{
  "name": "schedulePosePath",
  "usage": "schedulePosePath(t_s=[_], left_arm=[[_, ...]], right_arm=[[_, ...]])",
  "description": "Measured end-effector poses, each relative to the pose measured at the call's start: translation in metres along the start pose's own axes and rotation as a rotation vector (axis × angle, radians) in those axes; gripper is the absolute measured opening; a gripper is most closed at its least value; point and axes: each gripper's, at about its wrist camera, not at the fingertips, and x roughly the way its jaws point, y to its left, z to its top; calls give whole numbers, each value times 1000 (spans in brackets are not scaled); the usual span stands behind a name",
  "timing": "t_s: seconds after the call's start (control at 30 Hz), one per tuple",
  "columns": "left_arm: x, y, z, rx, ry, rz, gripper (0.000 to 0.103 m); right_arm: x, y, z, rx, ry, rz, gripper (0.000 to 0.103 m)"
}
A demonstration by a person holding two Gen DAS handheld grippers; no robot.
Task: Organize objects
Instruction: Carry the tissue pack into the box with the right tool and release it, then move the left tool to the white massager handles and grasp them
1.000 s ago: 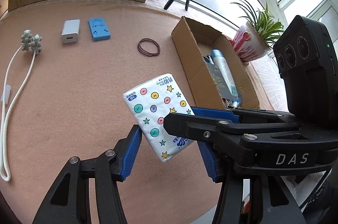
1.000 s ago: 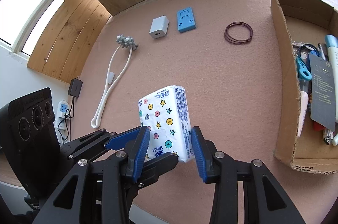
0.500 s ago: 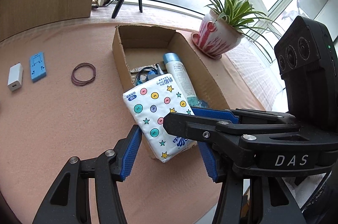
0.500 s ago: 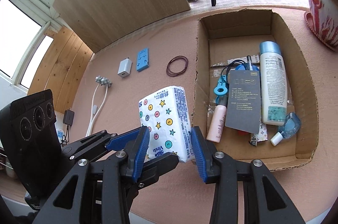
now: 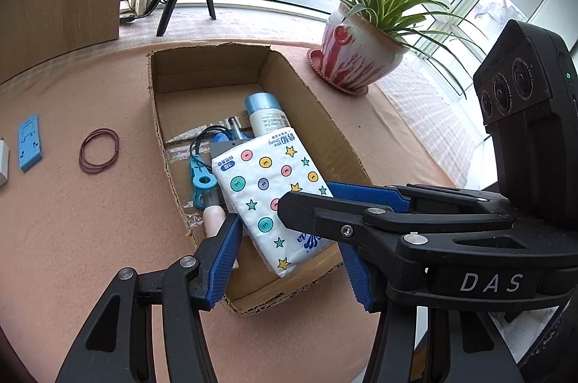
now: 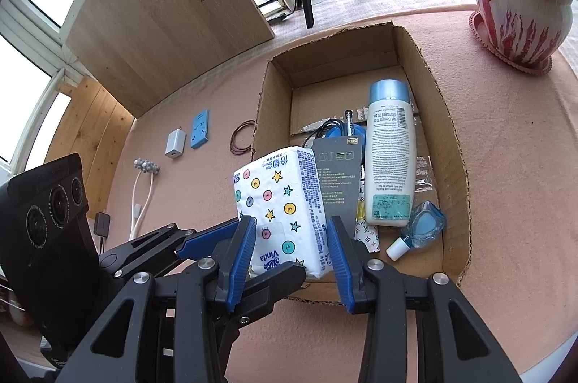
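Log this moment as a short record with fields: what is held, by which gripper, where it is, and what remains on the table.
held: tissue pack
right gripper: shut on the pack's sides
left gripper: straddles the pack; contact unclear
position: over the near end of the cardboard box
in box: lotion bottle, dark card, small blue bottle
on table: rubber bands, blue holder, white charger, cable

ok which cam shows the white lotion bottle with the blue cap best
The right wrist view: the lotion bottle lies in the cardboard box with cap, body and label all exposed. In the left wrist view only its blue cap and upper body show, because the tissue pack held between both grippers covers the rest.
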Motion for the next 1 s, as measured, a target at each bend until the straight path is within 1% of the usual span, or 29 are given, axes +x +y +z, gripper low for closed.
schedulePosePath(t_s=[0.03, 0.07, 0.1, 0.17, 0.27, 0.4, 0.53, 0.7, 0.8, 1.0], left_arm=[[0, 0, 1, 1, -2, 7, 62], [0, -1, 1, 5, -6, 18, 68], [-1, -1, 2, 9, -13, 28, 73], [-5, 0, 3, 11, -25, 34, 73], [-12, 5, 2, 9, -37, 43, 73], [-28, 19, -3, -10, -51, 56, 73], [-51, 42, -13, -43, -67, 95, 73], [-87, 93, -34, -132, -90, 163, 73], [-110, 133, -49, -216, -104, 209, 73], [-157, 215, -82, -380, -141, 318, 73]], right_arm=[[-1, -1, 0, -4, -4, -4, 38], [-1, -1, 1, -8, -7, -7, 38], [-1, 0, 1, -11, -11, -10, 38], [-3, 0, 2, -18, -31, -46, 39], [-7, -2, 3, -19, -60, -81, 51], [-9, -3, 4, -6, -76, -96, 52], [-7, 6, 4, -4, -93, -83, 52], [0, 32, 4, -24, -88, -40, 52], [9, 47, 3, -29, -64, -7, 52], [29, 78, -3, -60, -21, 19, 52]])
